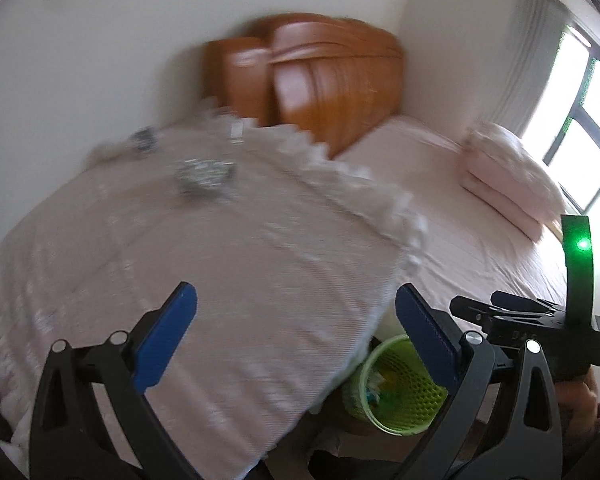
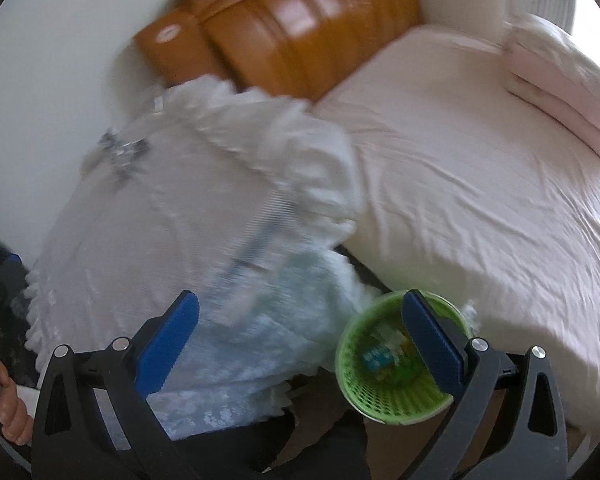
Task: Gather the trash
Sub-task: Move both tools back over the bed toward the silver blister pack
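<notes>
Green mesh wastebasket (image 2: 396, 364) sits on the floor between the lace-covered counter (image 2: 148, 232) and the bed (image 2: 480, 184), scraps already inside. Both grippers, left (image 1: 296, 332) and right (image 2: 300, 336), hang spread and empty above, probably scouting for more; crumpled bits (image 1: 204, 174) lie far across the counter.

Left gripper (image 1: 296, 328): blue fingers (image 1: 166, 340) spread wide, nothing between them.
Table (image 1: 204, 248): under and ahead of the jaws, covered by a lacy cloth; blurred.
Wrapper (image 1: 204, 176): crumpled, silvery, on the cloth well ahead of the jaws.
Basket (image 1: 396, 396): green mesh, below, partly behind the right finger, scraps inside.
Right gripper (image 1: 512, 316): just right of the jaws, green light on it.
Bed (image 1: 460, 216): ahead and right.
</notes>
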A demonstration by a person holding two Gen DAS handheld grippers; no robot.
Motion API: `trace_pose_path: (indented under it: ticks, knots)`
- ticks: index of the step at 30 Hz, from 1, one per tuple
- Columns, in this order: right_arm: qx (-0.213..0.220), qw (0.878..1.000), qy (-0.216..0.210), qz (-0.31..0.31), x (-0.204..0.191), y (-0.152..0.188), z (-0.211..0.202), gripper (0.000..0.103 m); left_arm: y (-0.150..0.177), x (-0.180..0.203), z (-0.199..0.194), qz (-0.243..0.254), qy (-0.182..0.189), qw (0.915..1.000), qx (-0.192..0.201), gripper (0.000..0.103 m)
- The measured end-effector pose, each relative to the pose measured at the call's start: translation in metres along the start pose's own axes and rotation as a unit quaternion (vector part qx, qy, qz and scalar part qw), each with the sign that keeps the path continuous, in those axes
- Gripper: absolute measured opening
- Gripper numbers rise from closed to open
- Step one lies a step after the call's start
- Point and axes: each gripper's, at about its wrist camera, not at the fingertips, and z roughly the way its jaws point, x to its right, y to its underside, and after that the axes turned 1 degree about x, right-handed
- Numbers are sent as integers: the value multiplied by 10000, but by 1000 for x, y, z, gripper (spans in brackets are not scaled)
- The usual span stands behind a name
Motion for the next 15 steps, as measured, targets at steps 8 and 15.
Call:
trace_pose_path:
  ticks: [8,15]
  knots:
    - [-93,9972,-361,-648,-67,-23,23,101,-6,-55,-4,-540,-443,9975,93,95]
    - [-134,9940,-612,-893,-115,-48,46,101,-12,-84,-2,-819,-731,9939,139,95]
